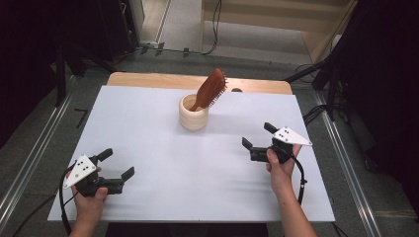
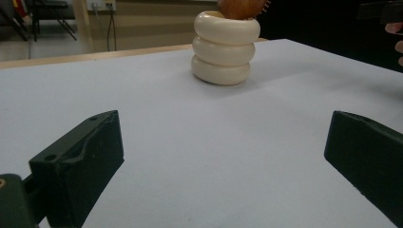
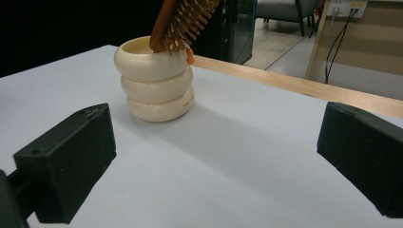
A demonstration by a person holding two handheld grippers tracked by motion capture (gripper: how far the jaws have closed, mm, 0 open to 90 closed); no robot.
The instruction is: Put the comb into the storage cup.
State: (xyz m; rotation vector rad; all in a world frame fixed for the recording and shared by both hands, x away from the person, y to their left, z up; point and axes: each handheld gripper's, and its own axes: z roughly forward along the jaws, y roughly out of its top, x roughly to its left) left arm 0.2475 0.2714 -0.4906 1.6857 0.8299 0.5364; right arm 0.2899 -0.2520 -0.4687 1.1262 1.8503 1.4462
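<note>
Both grippers' jaws apart, empty; right gripper view shows hairbrush [image 3: 183,21] bristles in cream holder [image 3: 154,80].

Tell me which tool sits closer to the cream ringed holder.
The right. The right tool sits just off the cream ringed holder, toward the person's right. The left tool rests farther back near the table's front left, both open and empty.

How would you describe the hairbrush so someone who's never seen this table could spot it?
Start at the white table. Toward its far middle stands a cream holder shaped like three stacked rings. The hairbrush leans out of it, handle down: reddish-brown wood with bristles, the one wooden, dark-coloured thing on the white surface.
</note>
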